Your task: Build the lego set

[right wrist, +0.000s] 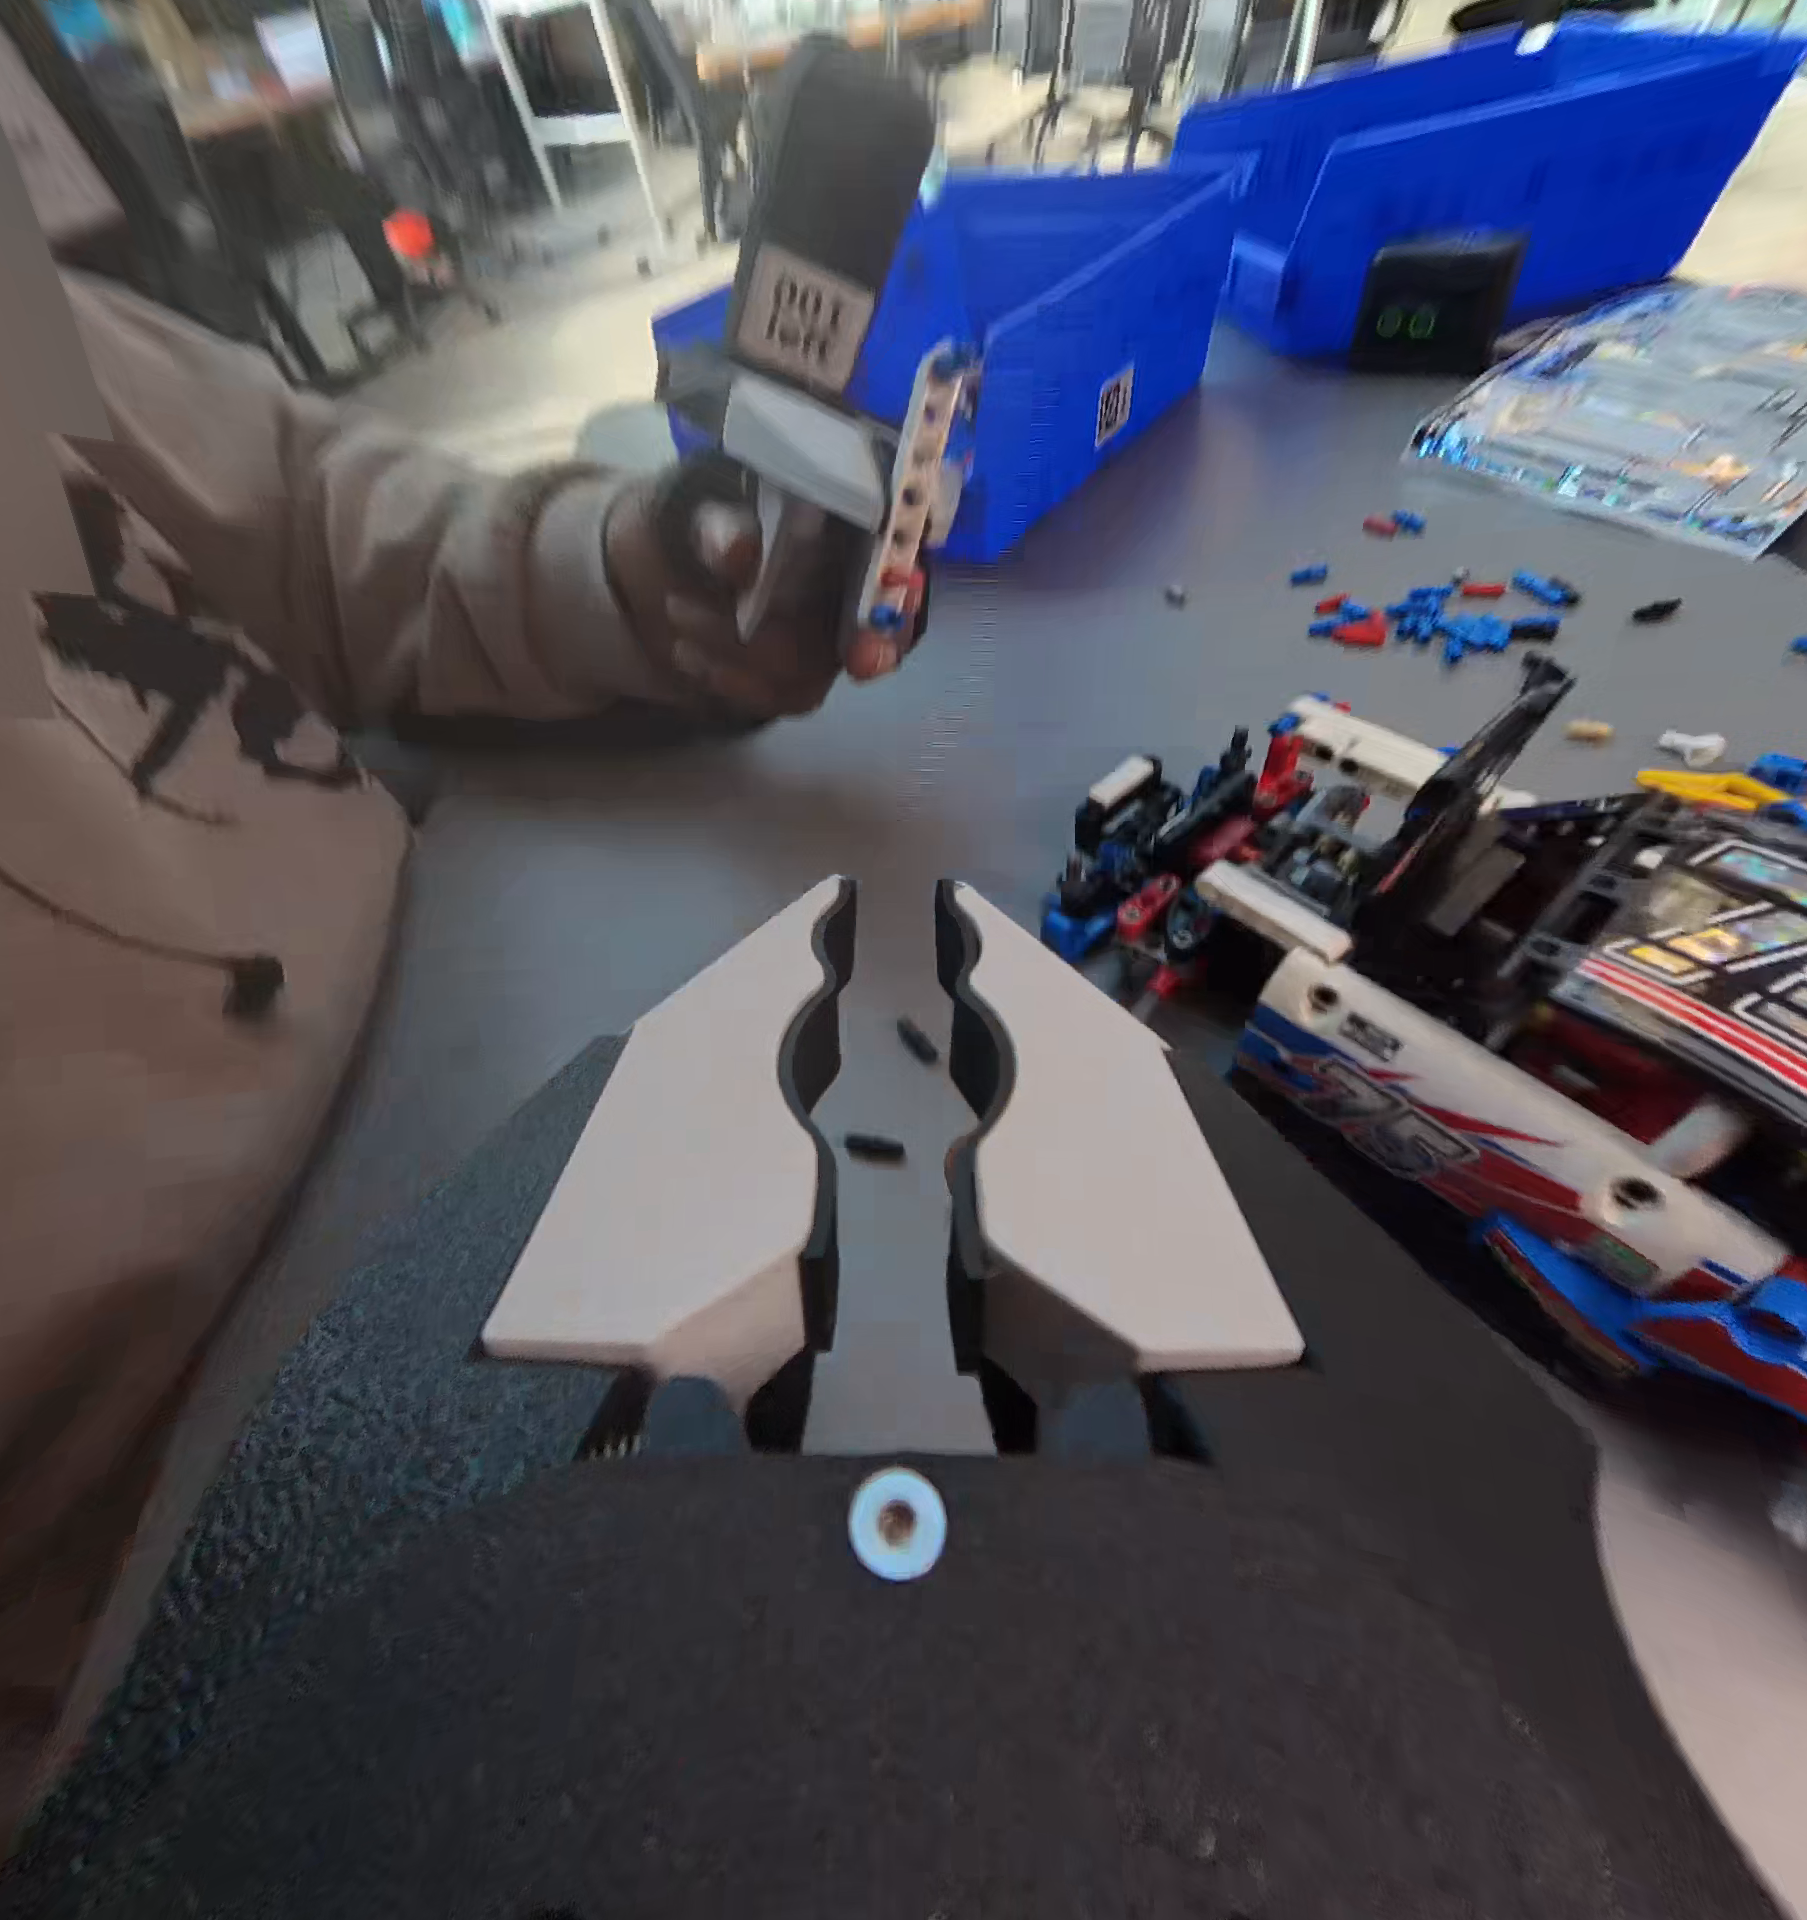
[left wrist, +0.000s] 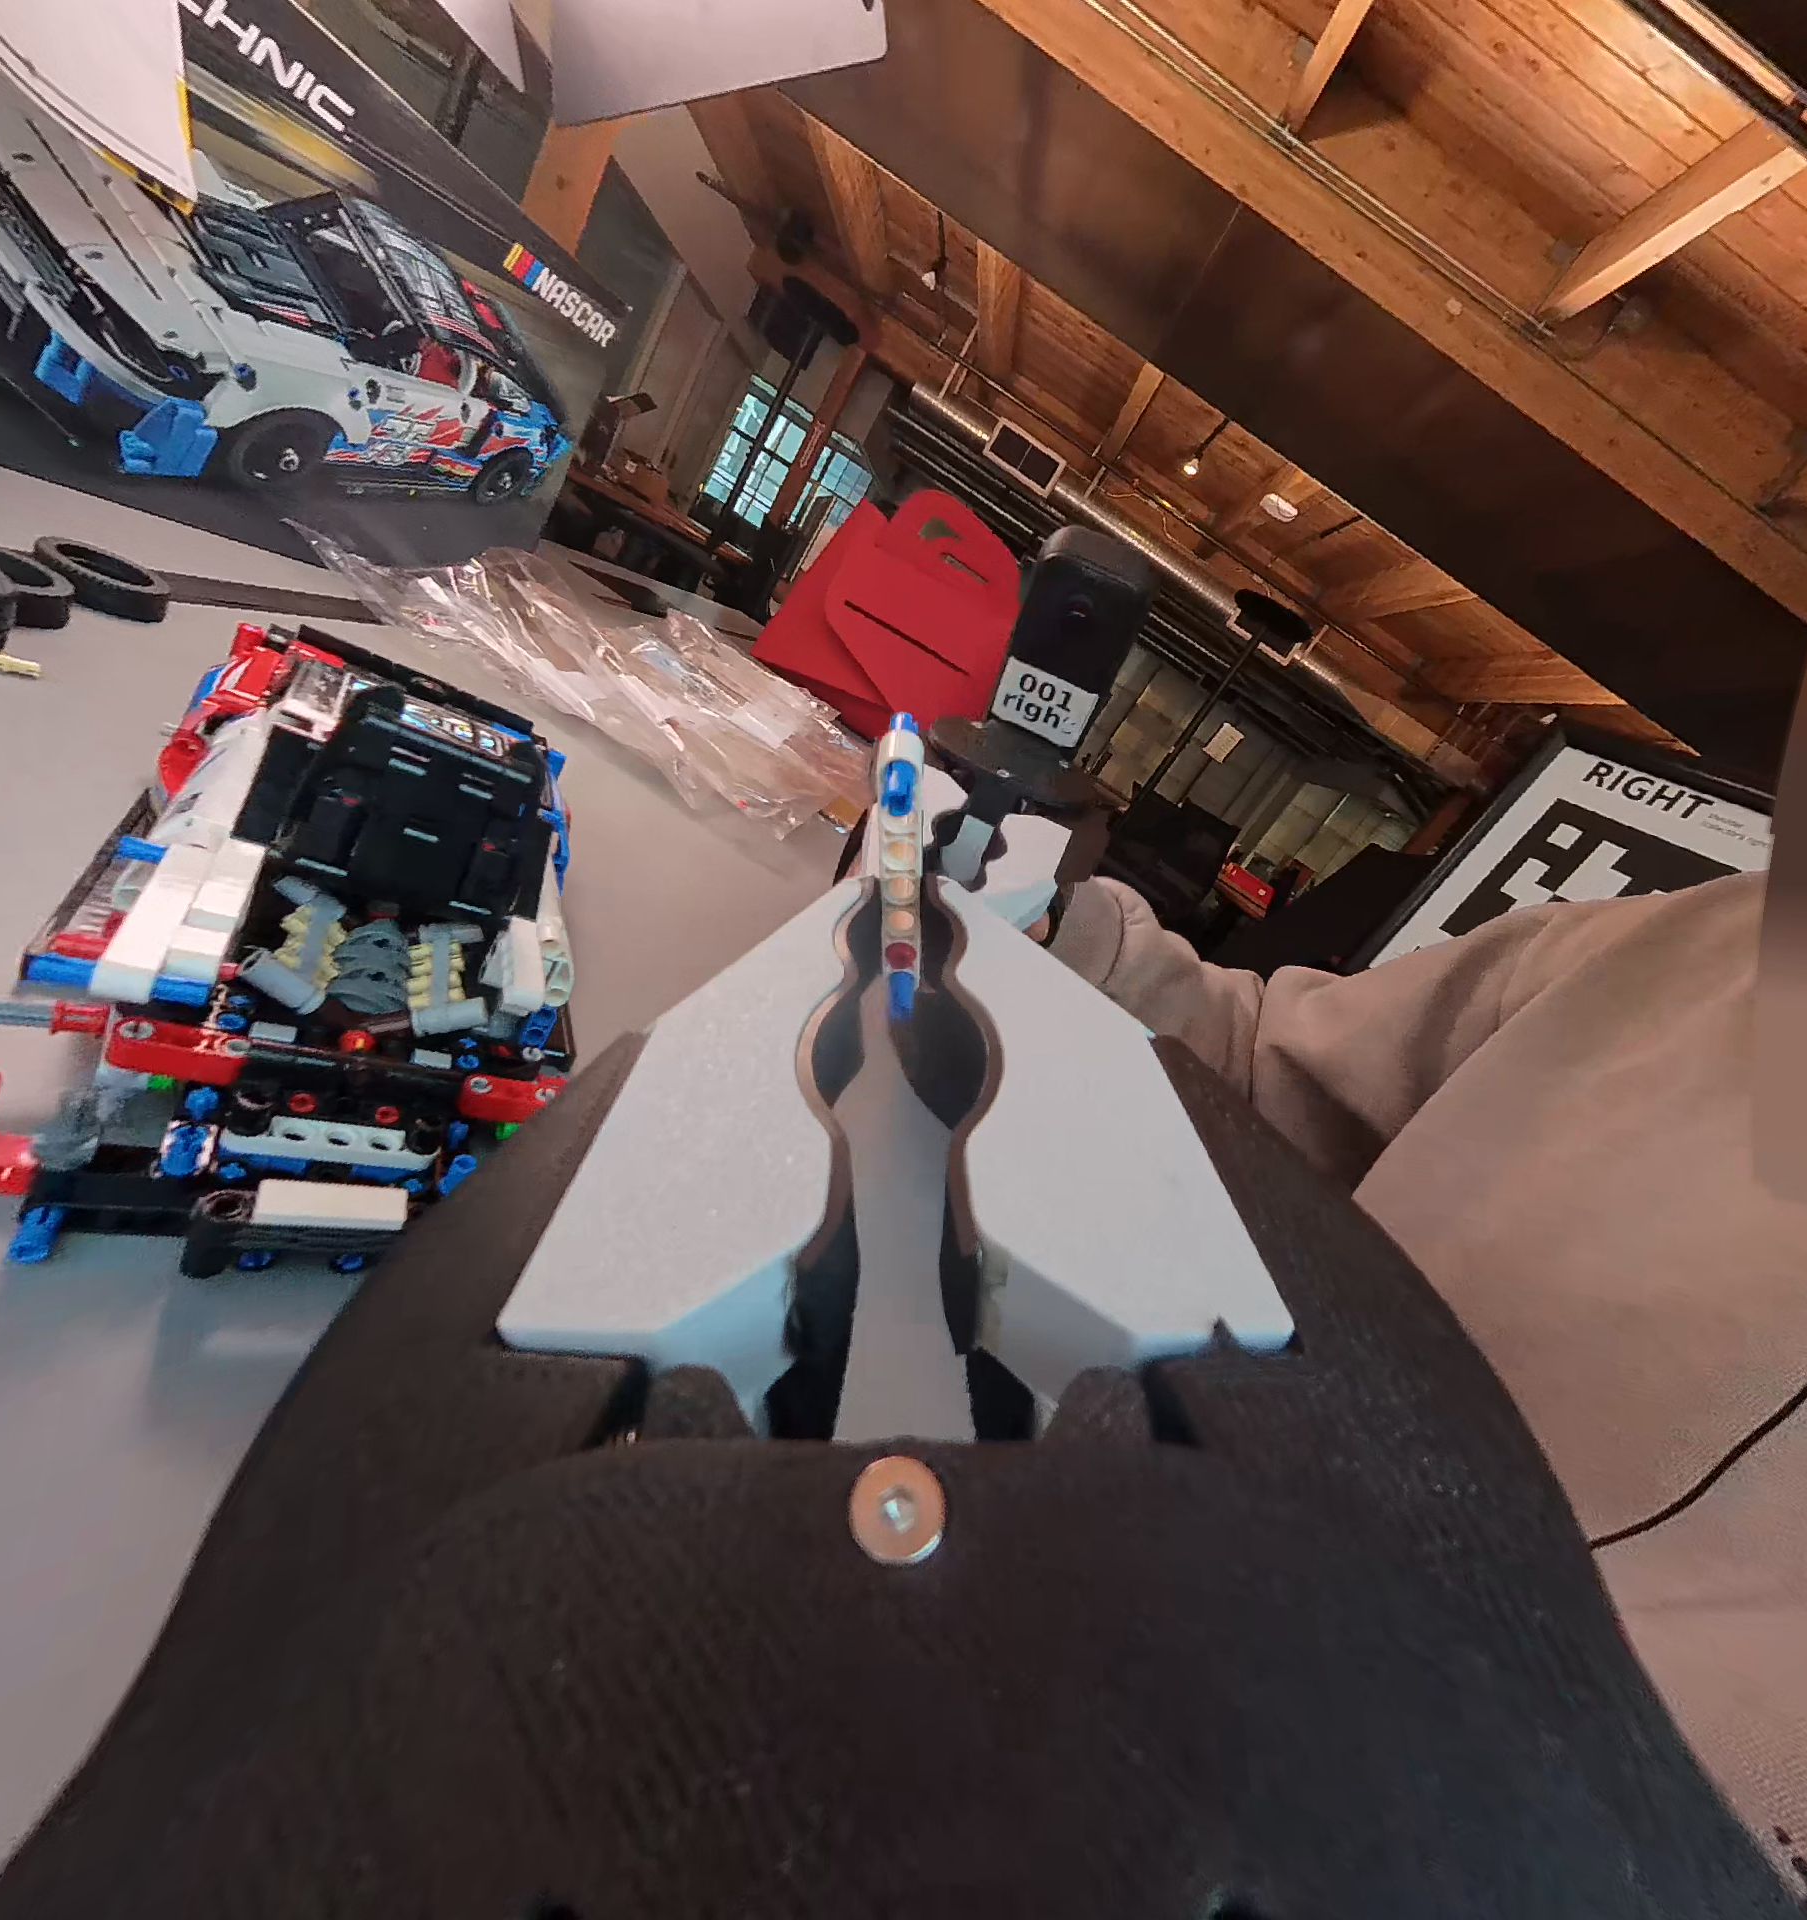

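Two black pins [right wrist: 886, 1091] are lying on the table right under the right gripper [right wrist: 895, 914], which is hanging empty with its jaws narrowly parted. The left gripper [left wrist: 899, 894] is clamping a white beam [left wrist: 900, 842] with blue pins, holding it up in the air, well clear of the half-built car [left wrist: 327, 935]. My guess is the next bit is picking up a pin for that beam. I'd be lowering straight down, centring one pin between the fingers, and squeezing gently so it isn't skidding away. Keep the beam steady meanwhile.
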Action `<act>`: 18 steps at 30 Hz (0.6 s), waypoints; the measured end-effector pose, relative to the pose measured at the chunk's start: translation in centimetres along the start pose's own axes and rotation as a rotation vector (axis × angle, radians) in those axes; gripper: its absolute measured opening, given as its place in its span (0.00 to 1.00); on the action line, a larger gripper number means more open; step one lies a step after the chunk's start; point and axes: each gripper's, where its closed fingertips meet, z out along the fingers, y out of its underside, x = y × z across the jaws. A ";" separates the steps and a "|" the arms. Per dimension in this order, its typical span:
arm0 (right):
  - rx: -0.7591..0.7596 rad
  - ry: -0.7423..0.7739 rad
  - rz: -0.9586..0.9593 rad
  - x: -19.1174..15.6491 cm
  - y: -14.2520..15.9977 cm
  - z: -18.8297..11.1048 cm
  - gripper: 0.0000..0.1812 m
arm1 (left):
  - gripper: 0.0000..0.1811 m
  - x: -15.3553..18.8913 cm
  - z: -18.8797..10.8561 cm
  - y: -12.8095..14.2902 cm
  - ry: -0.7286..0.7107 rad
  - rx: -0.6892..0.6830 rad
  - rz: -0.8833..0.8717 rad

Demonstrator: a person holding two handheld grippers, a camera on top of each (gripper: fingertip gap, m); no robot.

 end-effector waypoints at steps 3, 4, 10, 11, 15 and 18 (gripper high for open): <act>-0.308 -0.088 -0.154 -1.1 4.7 -0.1 0.07 | 0.03 -0.9 -0.3 0.4 -0.014 -0.024 -0.027; -0.376 -0.114 -0.195 -1.4 5.6 0.1 0.07 | 0.03 -0.9 -0.3 0.5 -0.009 -0.025 -0.037; -0.641 -0.254 -0.301 -0.9 8.9 1.8 0.08 | 0.03 -0.8 0.1 1.5 0.002 -0.068 -0.054; -0.672 -0.275 -0.307 -0.8 9.2 2.0 0.08 | 0.03 -0.9 0.1 1.5 0.000 -0.069 -0.054; -0.742 -0.332 -0.321 -0.6 9.8 2.4 0.08 | 0.03 -1.3 -0.1 1.7 -0.011 -0.079 -0.066; -0.741 -0.343 -0.304 -1.0 9.9 2.3 0.05 | 0.03 -1.9 0.0 2.5 -0.043 -0.126 -0.094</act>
